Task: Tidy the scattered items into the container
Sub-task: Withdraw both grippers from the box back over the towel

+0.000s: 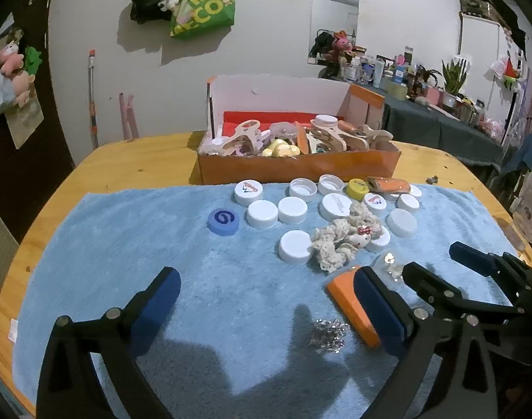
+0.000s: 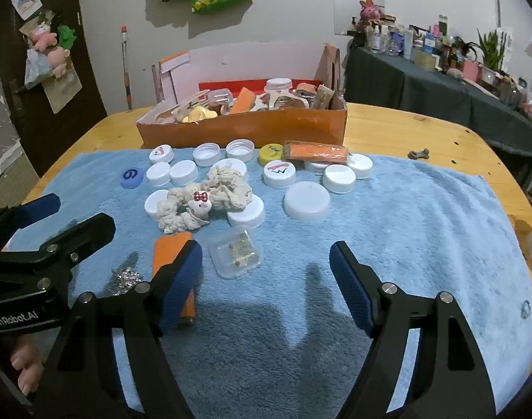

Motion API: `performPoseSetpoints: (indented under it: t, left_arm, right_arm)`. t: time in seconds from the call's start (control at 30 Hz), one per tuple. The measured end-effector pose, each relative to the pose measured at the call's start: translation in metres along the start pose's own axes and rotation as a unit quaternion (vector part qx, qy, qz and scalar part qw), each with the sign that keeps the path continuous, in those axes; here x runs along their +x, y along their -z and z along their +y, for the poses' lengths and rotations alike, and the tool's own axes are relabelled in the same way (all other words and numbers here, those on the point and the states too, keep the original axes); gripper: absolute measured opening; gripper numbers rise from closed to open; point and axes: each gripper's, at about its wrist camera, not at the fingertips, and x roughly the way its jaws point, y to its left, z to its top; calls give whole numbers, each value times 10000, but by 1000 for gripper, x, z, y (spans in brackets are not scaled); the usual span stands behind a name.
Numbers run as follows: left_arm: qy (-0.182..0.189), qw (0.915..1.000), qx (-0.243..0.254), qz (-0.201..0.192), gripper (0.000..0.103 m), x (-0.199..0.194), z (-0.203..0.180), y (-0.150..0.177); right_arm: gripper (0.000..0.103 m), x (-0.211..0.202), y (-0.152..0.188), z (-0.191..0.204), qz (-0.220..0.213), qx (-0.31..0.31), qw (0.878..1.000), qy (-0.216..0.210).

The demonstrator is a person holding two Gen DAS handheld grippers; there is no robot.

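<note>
An orange cardboard box [image 1: 297, 169] [image 2: 245, 129], part full of items, stands behind a blue towel [image 1: 126, 244] [image 2: 423, 227]. Several bottle caps [image 1: 292, 209] [image 2: 306, 200], a cream scrunchie [image 1: 335, 244] [image 2: 210, 195], an orange block [image 1: 349, 305] [image 2: 168, 249], a clear plastic case [image 2: 236, 251], a silver trinket [image 1: 329, 335] [image 2: 124, 277] and an orange pouch [image 1: 388, 185] [image 2: 315, 152] lie on the towel. My left gripper [image 1: 269, 300] is open and empty above the towel, its right finger beside the orange block. My right gripper [image 2: 266, 269] is open and empty over the case.
The wooden table [image 1: 133, 160] [image 2: 405, 129] reaches beyond the towel. A small metal piece [image 2: 418, 154] lies on the bare wood at the right. A cluttered dark-clothed side table [image 1: 440, 118] [image 2: 440, 83] stands at the back right. Bags hang on the wall [image 1: 196, 3].
</note>
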Motion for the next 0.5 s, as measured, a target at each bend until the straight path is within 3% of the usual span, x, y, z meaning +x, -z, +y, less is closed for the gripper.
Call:
performPoseSetpoints:
  t: [0.5]
  left_arm:
    - [157,9997,-167,38,103,5,11,11]
  right_arm:
    - [80,4,4,3,13,13,10000,86]
